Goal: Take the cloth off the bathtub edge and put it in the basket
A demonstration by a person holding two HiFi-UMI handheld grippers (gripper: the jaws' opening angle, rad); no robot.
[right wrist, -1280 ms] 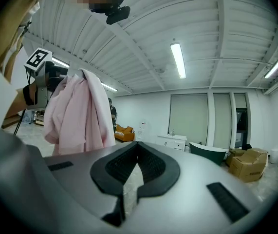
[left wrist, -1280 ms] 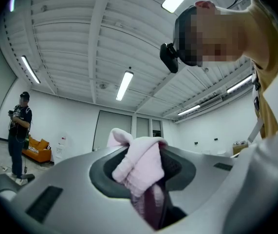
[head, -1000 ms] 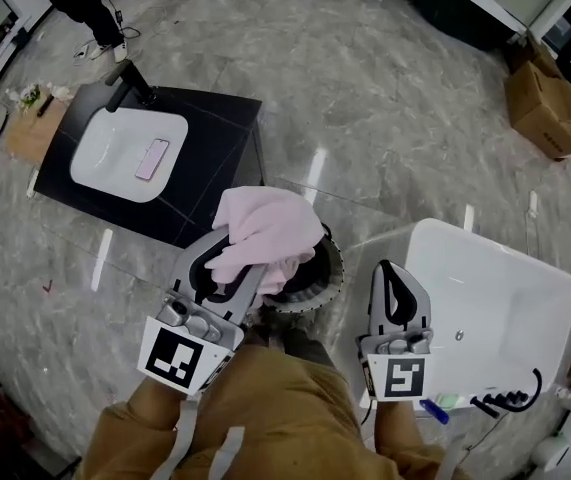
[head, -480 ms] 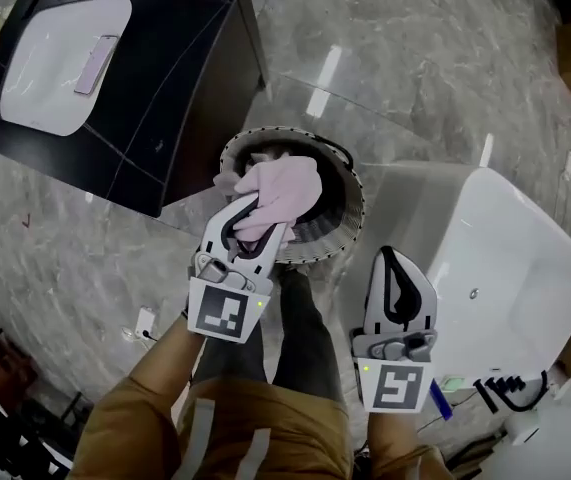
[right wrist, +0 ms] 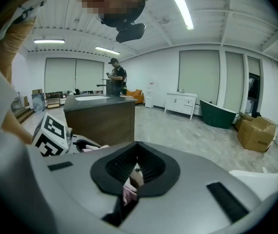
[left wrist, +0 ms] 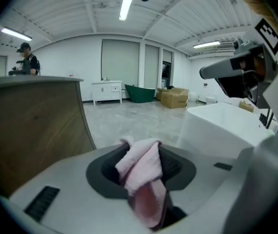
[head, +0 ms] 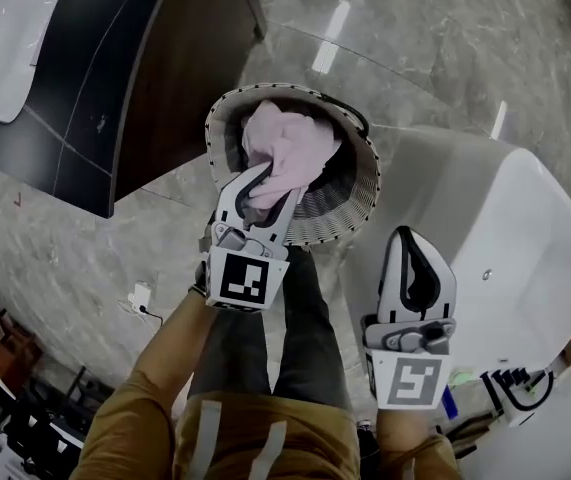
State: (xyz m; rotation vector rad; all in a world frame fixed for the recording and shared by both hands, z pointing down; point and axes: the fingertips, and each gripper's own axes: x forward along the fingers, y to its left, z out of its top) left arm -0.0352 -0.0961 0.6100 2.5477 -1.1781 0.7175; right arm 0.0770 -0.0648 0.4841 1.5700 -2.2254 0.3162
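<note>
Cloth (head: 283,148) is grasped by the left tongs (head: 263,190); in the left gripper view it is seen pinched between the jaws, with a fold draped over their front. The bunched cloth is held over the mouth of the basket (head: 360,203), inside the rim outline; contact with the basket bottom can't be made out. The basket is set on the floor (head: 85,258), between the dark table (head: 95,78) and the white bathtub (head: 505,258), close to both. Right tongs (head: 412,238) are clenched, jaw tips together, and held by the near bathtub edge, apart from the basket and cloth
</note>
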